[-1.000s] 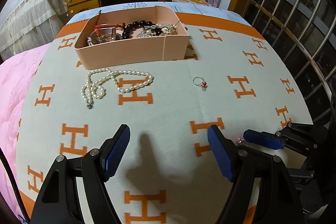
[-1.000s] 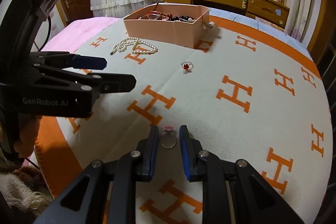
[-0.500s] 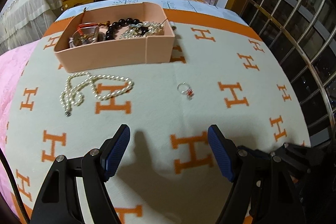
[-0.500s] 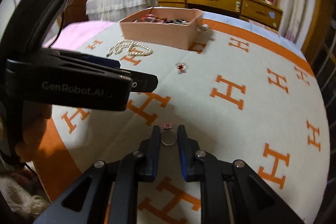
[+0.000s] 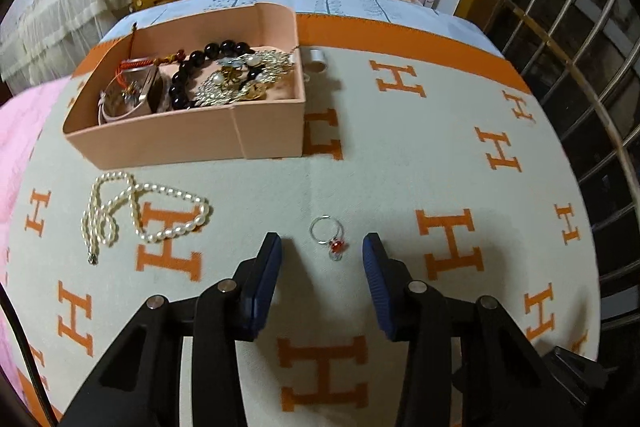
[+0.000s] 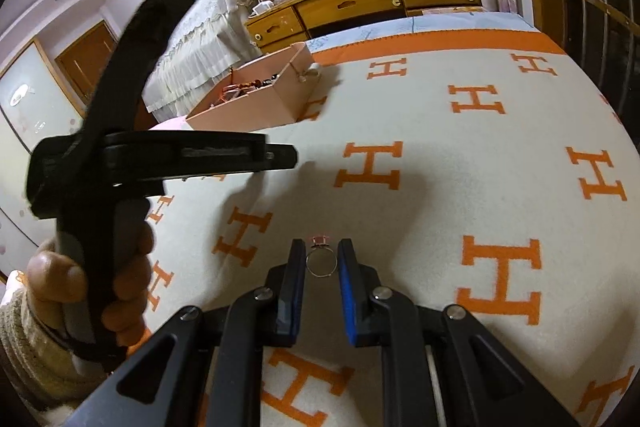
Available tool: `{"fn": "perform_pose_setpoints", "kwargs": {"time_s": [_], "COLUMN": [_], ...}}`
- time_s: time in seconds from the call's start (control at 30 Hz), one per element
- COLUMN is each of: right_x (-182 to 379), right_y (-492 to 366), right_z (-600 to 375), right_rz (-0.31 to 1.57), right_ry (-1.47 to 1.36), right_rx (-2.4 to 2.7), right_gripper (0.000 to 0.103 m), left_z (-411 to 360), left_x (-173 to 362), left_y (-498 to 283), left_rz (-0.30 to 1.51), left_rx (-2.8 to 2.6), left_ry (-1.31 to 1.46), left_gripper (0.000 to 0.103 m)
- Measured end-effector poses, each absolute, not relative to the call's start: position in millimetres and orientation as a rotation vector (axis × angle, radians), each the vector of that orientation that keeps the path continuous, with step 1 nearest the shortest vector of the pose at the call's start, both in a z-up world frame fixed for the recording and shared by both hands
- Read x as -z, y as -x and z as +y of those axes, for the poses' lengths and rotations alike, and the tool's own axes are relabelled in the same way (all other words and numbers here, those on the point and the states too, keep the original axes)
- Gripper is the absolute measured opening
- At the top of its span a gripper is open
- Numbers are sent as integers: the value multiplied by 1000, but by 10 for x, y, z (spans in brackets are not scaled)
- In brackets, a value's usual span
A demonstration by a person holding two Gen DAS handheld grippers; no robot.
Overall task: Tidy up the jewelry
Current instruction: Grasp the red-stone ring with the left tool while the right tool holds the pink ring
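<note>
On blanket, thin silver ring (image 5: 326,229), red stone

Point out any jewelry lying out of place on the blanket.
Outside the pink box: a pearl necklace in a loose tangle before it, a red-stone ring between the closing left tongs, and a silver spool-like piece beside its far corner.

Big orange letter H repeats all across the cream blanket (image 5: 400,187), woven in rows; I can't read any other lettering from here
</note>
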State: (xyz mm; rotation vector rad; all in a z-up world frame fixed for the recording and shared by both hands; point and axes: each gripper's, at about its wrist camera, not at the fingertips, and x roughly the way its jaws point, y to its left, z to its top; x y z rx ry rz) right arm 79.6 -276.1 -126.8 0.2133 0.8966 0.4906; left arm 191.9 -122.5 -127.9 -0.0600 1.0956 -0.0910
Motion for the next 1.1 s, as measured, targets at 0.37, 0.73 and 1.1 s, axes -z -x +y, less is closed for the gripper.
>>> {"fn": "perform_pose_setpoints", "kwargs": {"time_s": [0.37,0.73,1.1], "right_x": [1239,1228,1224], "right_y": [-784,-766,-751], "right_z": [-2820,-2804,-2852], "right_rz": [869,863,847], "right_ry": [-259,-252,-267], "right_rx": [-511,-513,-487], "right_gripper": [16,16,16], "left_z": [-1343,-929,-1143], "left_x": [1277,1075,1165], "left_y": [-1866,-1451,-1733], "left_rz": [1057,971,990], "left_rx": [153,179,152], "left_ry": [-5,42,1], "left_gripper": [6,6,58]}}
